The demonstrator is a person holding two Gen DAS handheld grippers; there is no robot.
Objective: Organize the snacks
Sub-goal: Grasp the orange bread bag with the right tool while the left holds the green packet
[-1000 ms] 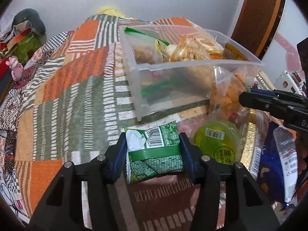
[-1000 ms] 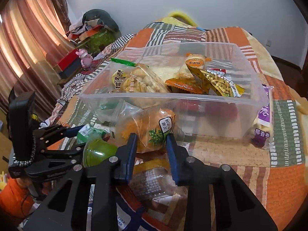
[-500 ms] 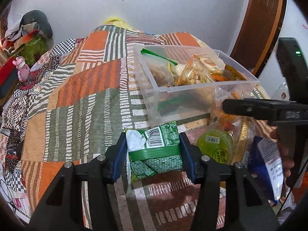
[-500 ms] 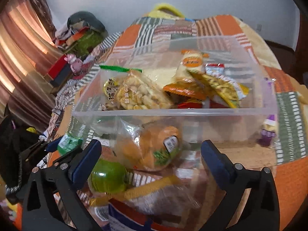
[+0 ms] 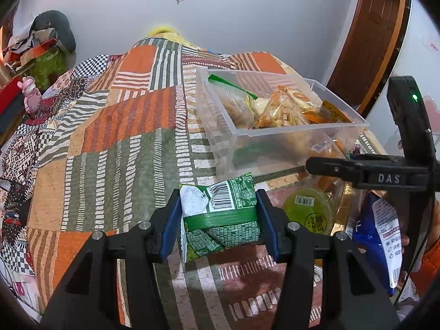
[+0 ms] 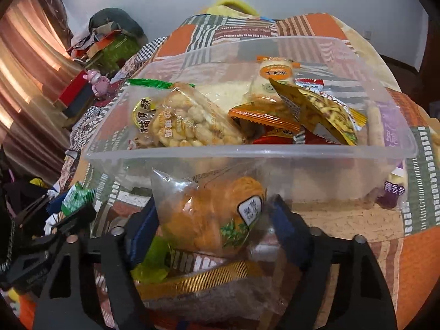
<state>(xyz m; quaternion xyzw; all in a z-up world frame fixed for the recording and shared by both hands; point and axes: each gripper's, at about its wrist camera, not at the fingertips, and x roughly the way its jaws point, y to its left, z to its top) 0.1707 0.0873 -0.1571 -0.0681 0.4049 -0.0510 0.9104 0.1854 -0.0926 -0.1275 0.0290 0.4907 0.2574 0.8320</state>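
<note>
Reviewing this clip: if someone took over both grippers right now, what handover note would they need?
Left tongs: shut on the green foil snack packet, held above the patchwork quilt, short of the clear plastic bin.
Right tongs: pads on either side of the clear bag of orange pastries in front of the bin; whether they grip it cannot be told.
Done: several snack packs already lie in the bin.
Left: bin the green packet and the pastry bag, then the green round jelly cup, the gold-edged clear pack, the blue-and-white snack bag and the purple packet beside the bin.
</note>
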